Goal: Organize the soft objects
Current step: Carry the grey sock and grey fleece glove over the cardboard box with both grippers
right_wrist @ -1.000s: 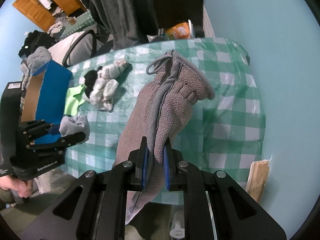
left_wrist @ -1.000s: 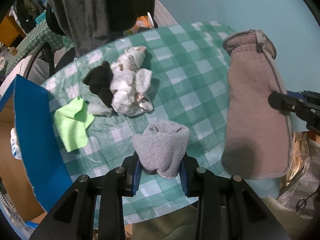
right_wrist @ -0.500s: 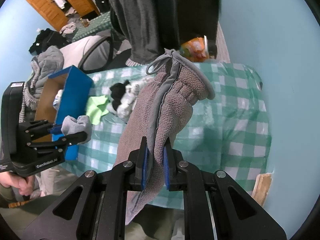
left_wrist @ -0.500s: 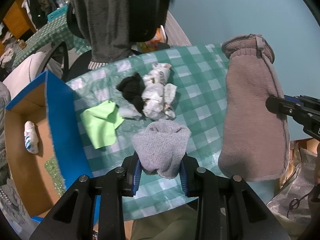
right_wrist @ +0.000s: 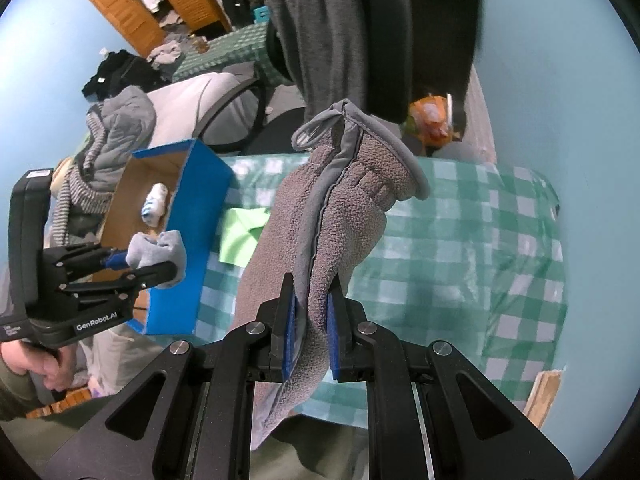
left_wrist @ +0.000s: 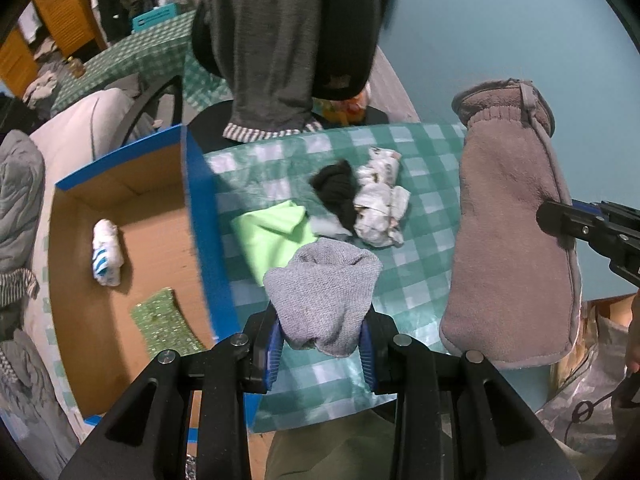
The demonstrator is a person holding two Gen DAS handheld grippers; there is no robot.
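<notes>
My left gripper (left_wrist: 322,344) is shut on a grey knit sock (left_wrist: 324,284) and holds it above the near edge of the green checked table (left_wrist: 424,248); it also shows in the right wrist view (right_wrist: 158,254). My right gripper (right_wrist: 311,320) is shut on a grey-brown fleece mitten (right_wrist: 340,216) that hangs in the air; the mitten also shows in the left wrist view (left_wrist: 508,216). On the table lie a lime green cloth (left_wrist: 272,236), a black sock (left_wrist: 336,192) and a white patterned bundle (left_wrist: 380,204).
An open blue cardboard box (left_wrist: 200,216) stands at the table's left edge, with a white rolled sock (left_wrist: 106,252) and a green glittery piece (left_wrist: 164,328) inside. A chair draped with dark clothing (left_wrist: 272,40) stands behind the table. A blue wall is at the right.
Both grippers have risen and pulled back from the table with their items. The open box at the left has come fully into view.
</notes>
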